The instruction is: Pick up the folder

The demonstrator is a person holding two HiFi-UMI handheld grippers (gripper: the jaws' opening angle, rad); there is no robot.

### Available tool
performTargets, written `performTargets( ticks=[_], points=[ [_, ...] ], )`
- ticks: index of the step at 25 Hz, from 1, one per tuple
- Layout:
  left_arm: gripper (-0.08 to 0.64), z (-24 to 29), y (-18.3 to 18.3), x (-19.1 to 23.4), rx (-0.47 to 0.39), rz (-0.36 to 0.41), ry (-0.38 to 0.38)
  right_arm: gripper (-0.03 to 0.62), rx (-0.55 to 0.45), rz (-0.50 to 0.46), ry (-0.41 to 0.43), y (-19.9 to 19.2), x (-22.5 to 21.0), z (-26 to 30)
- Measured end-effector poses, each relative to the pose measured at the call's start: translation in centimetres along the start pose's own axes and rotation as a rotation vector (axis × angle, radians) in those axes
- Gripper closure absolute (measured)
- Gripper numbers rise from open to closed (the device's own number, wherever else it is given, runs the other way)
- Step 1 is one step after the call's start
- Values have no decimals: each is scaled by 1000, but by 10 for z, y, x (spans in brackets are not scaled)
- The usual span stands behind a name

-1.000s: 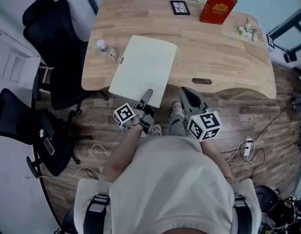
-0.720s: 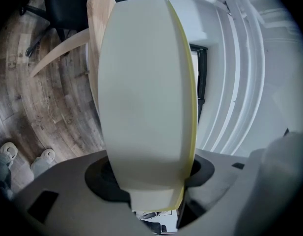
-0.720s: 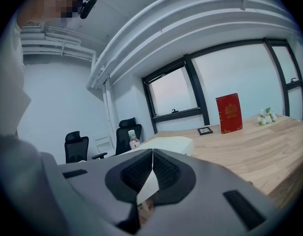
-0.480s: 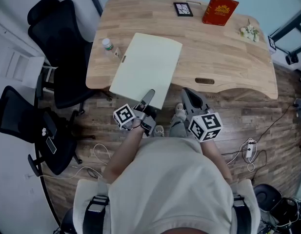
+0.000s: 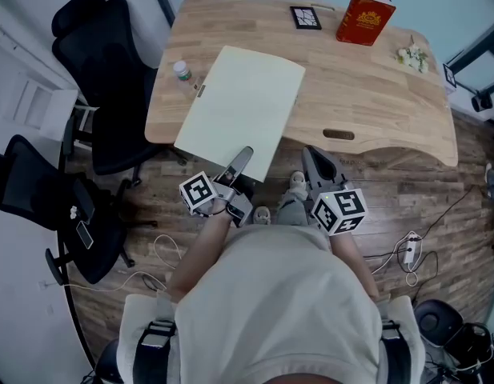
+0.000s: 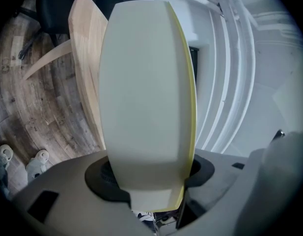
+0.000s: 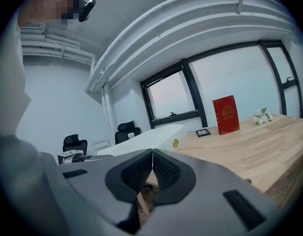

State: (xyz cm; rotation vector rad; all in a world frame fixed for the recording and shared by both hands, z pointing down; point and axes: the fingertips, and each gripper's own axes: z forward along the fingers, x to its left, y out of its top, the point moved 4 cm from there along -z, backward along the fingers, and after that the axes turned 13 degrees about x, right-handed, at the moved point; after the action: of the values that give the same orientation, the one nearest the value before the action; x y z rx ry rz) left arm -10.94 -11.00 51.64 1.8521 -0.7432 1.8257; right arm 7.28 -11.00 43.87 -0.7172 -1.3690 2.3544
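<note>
The folder is pale cream; the left gripper view shows a thin yellow edge on it. The desk is light wood with fine grain. At its far side stands a red book with a gold emblem, and to its left a black frame with a white pattern. The office chairs are black. The floor is brown planks. The left tongs and right tongs are grey with black pads; their marker cubes are white with black squares.
</note>
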Motion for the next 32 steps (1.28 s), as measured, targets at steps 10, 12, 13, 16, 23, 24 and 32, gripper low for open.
performTargets(
  ticks=[10,12,13,16,23,24,32],
  points=[
    [270,-12,3,-26,-10,13,-39,574,-43,-8,2,5,3,-4],
    [270,-13,3,-31,-12,15,-47,574,-50,-9,3,6,3,-5],
    [270,-13,3,-33,-13,16,-51,574,-52,-9,3,7,3,-5],
    [270,-12,2,-39,-8,8,-63,574,-54,-7,5,7,1,-6],
    [270,-15,2,-47,5,21,-76,574,-61,-12,5,7,1,-7],
    [270,-15,1,-47,5,21,-75,574,-62,-14,6,7,2,-7],
    [270,-10,1,-52,10,25,-80,574,-61,-9,10,8,1,-6]
  ],
)
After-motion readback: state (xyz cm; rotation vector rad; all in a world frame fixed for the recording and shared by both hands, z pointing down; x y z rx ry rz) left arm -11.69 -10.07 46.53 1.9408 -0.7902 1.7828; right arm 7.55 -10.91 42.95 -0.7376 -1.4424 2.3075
